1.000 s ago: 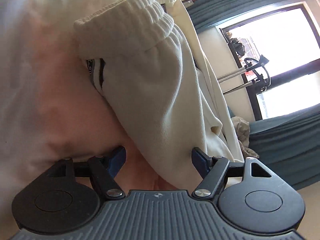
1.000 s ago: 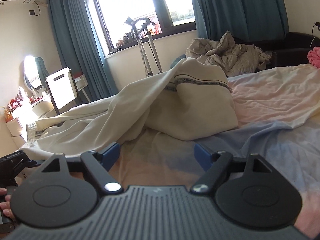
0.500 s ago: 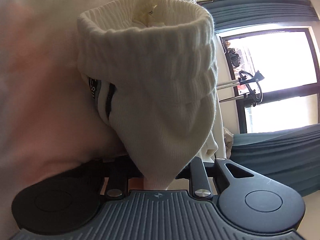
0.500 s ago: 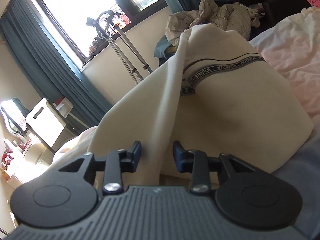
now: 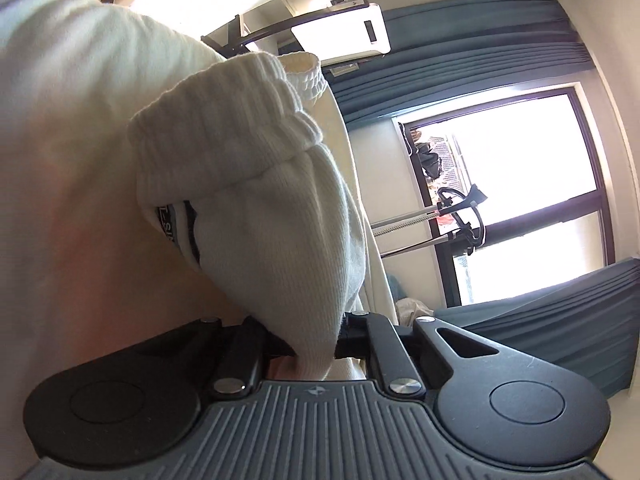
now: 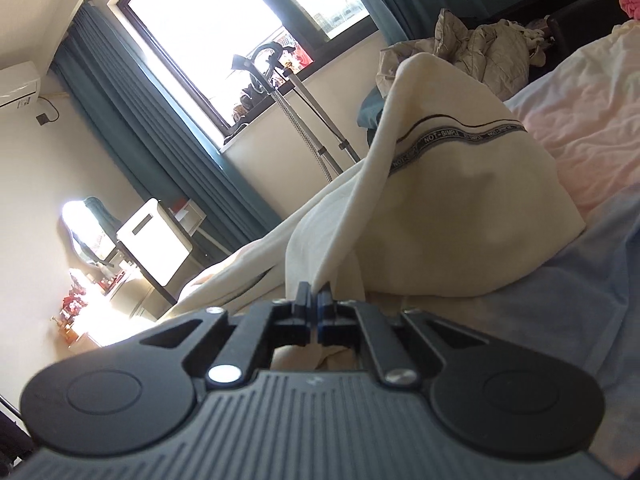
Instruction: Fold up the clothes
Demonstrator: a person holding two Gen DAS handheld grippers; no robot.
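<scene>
Both tongs are clenched on one cream garment (image 6: 460, 216): the left gripper (image 5: 314, 344) pinches its ribbed cuff end (image 5: 240, 128), the right gripper (image 6: 314, 312) a thin fold. From there the cloth rises in a peak and drapes over the bed (image 6: 580, 128), below the window (image 6: 224, 28).

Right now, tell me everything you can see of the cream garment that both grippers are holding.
The cream garment looks like soft knit cotton, with a ribbed cuff and a dark woven tape printed with lettering. It lies rumpled on the bed sheet, tented up into a peak. The right gripper pinches a thin edge; the left gripper clamps a bunched fold below the cuff.
</scene>
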